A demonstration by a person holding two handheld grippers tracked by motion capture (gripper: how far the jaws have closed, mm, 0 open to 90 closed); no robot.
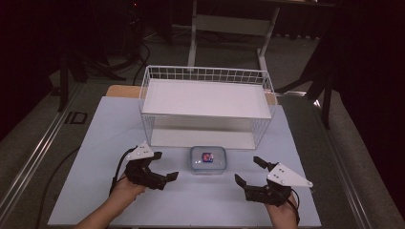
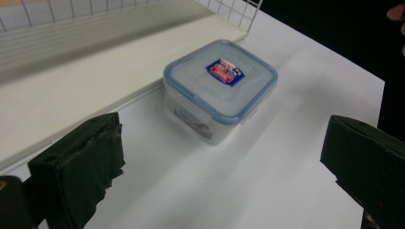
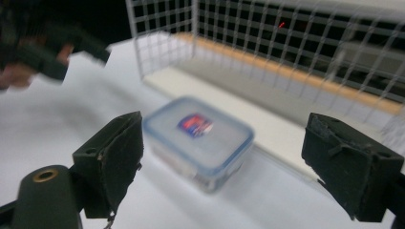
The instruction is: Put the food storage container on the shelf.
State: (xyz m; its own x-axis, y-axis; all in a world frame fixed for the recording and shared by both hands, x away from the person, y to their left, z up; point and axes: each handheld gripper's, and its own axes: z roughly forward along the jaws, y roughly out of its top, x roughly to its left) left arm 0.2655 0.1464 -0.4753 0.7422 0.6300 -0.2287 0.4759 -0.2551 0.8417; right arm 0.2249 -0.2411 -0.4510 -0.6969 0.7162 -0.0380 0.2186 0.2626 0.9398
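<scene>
Flanking one lidded container [image 1: 208,160], two open hand-held grippers face one wire rack [image 1: 206,106].

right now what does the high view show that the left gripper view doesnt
High view alone: both hands with the open left gripper and open right gripper, the whole wire rack with its upper shelf, the floor and a table frame behind.

Left gripper view alone: a close look at the box's side wall, with a printed label low on it, and the lid's blue seal.

Both: the clear lidded box with its red and blue sticker, standing on the white table just in front of the rack, untouched.
</scene>
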